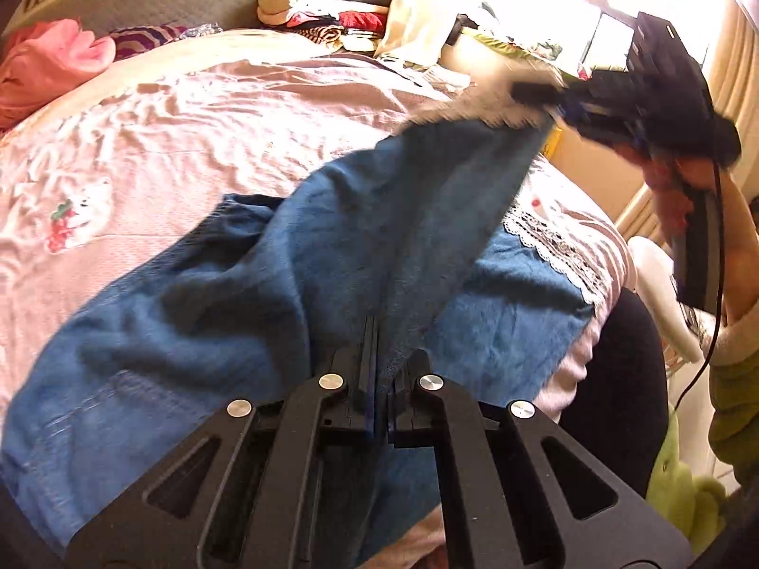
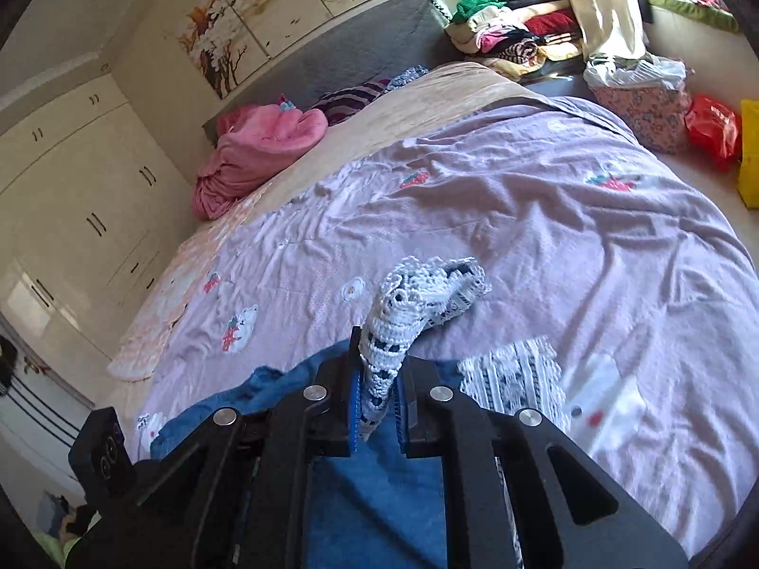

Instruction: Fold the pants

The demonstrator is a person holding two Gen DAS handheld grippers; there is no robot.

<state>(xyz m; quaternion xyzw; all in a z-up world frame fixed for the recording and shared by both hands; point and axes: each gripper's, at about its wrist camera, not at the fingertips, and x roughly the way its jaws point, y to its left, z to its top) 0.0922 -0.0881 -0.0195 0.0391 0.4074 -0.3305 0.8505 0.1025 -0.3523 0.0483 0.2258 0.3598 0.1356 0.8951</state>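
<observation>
Left wrist view: blue denim pants with white lace hems [image 1: 294, 256] are being held above the pink bed [image 1: 189, 109], clamped by left tool [image 1: 377, 332] and right tool [image 2: 379, 370]; thin lace could be slipping out.

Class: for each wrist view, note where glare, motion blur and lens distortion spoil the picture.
Left wrist view: the window is blown out to white, the right gripper and the lifted edge of the pants are smeared by motion, and the bed bulges. Right wrist view: evenly lit and sharper, the lace trim crisp, with the wardrobe curved.
</observation>
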